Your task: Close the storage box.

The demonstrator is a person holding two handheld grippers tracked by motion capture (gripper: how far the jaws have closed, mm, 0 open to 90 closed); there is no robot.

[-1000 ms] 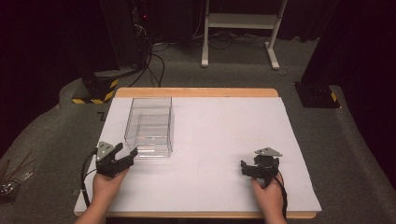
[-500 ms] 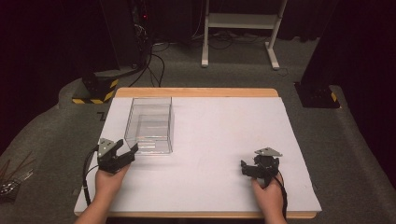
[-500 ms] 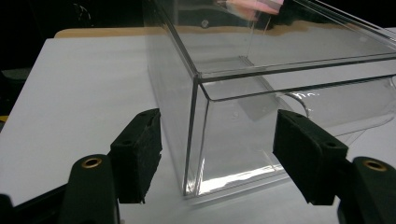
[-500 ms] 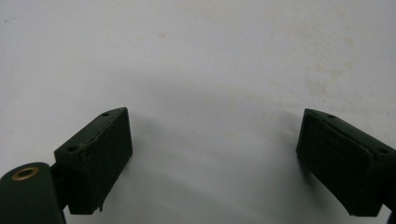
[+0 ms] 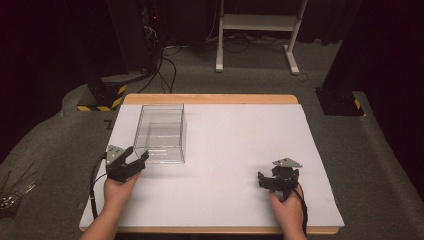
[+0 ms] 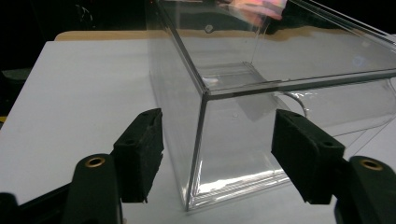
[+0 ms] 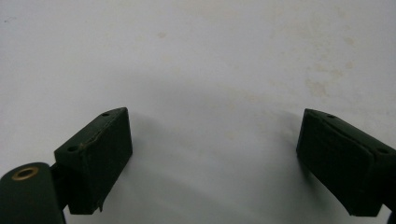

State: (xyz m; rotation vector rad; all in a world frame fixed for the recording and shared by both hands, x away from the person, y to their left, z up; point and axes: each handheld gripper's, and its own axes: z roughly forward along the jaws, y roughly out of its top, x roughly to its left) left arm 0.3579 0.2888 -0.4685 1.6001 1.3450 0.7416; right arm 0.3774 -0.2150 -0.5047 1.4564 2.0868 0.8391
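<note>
While our left tool (image 6: 217, 156), jaws narrowing around the clear box's (image 6: 243, 140) near corner, isn't gripping yet, lifting is remaining.

bright white table (image 5: 225, 150) amid dark surroundings — soft shadows, glare on the clear box (image 6: 261, 93), slightly grainy.

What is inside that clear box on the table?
Nothing: the clear box looks empty, and the white table shows through its floor and walls. Glare on the far wall in the left gripper view hides a small patch.
</note>
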